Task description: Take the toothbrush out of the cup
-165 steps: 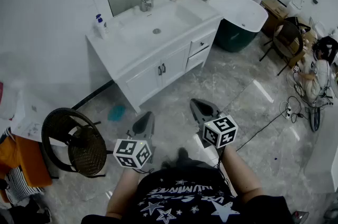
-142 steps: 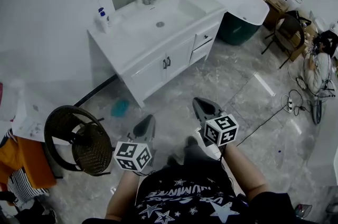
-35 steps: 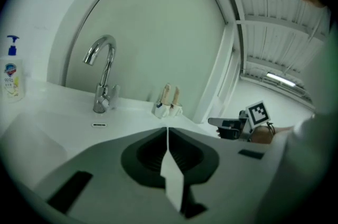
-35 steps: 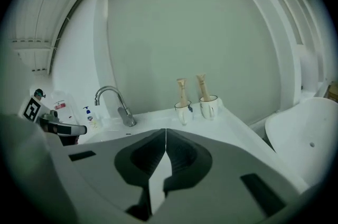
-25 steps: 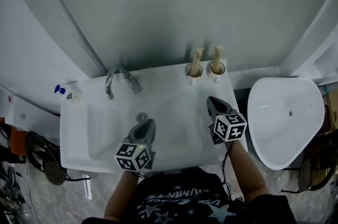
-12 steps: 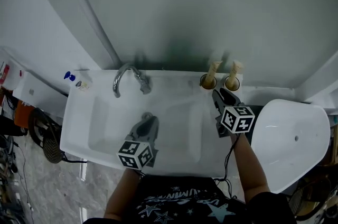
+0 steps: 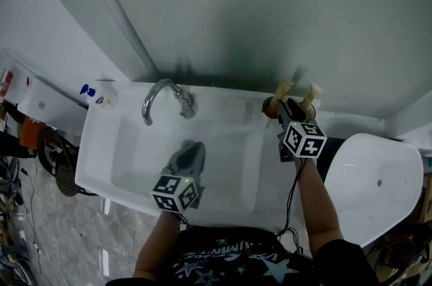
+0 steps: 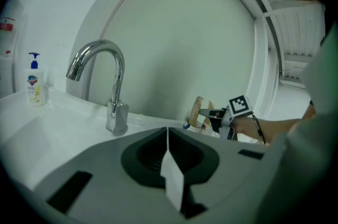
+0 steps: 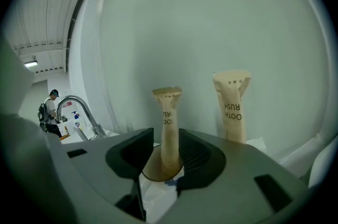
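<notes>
Two paper-wrapped toothbrushes stand upright in two tan cups at the back right corner of the white sink counter (image 7: 223,102). My right gripper (image 9: 166,138) is at the left cup (image 9: 158,167), its jaws opening. The left toothbrush (image 9: 168,117) stands between them with a thin gap on each side. The second toothbrush (image 9: 232,106) stands free to the right. In the head view the right gripper (image 7: 287,107) reaches between the left toothbrush (image 7: 283,90) and the second toothbrush (image 7: 312,94). My left gripper (image 7: 190,153) hangs shut and empty over the basin.
A chrome faucet (image 7: 162,99) rises behind the basin, and a soap pump bottle (image 7: 102,96) stands at the counter's back left. A white tub (image 7: 378,177) lies right of the counter. The grey wall is close behind the cups.
My right gripper has moved forward to the cups and its jaws have opened around the left toothbrush. The left gripper has drifted a little over the basin.
</notes>
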The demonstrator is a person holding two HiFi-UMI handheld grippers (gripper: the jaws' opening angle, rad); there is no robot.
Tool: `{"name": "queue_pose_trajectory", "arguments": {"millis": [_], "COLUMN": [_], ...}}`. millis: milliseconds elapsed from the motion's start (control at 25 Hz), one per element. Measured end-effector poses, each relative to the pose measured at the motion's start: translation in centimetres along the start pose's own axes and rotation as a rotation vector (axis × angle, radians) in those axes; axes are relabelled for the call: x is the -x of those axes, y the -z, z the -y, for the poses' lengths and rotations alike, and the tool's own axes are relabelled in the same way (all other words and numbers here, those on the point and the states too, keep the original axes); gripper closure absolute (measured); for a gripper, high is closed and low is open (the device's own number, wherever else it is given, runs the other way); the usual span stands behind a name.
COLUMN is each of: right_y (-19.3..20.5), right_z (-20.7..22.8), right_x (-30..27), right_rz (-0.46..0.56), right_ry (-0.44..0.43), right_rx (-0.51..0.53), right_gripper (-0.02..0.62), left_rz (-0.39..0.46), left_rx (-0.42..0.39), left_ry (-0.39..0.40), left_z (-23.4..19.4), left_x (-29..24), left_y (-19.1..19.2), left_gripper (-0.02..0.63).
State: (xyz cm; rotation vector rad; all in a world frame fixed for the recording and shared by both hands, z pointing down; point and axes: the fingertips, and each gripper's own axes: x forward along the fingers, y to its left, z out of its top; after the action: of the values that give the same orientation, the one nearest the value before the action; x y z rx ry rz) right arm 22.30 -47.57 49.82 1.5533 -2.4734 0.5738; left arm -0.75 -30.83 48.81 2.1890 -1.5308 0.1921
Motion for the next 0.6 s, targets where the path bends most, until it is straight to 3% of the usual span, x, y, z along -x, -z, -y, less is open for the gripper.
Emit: {"name": "queue_pose_trajectory", "arguments": {"millis": [280, 600], "right_y": [0.2, 0.4], "right_z": [0.5, 0.4], "right_x": [-2.1, -2.3], "right_rz": [-0.018, -0.034], "right_ry": [0.024, 0.043], "right_rx": [0.014, 0.027], "right_gripper": [0.451, 0.529], "left_rz": [-0.013, -0.030], "left_rx": [0.021, 0.043], "left_ry": [-0.007, 0.012], "left_z": [-0.9, -1.1], "left_x": [-0.9, -1.1], "left_y": [0.4, 1.1], "left_gripper": [0.586, 0.586]}}
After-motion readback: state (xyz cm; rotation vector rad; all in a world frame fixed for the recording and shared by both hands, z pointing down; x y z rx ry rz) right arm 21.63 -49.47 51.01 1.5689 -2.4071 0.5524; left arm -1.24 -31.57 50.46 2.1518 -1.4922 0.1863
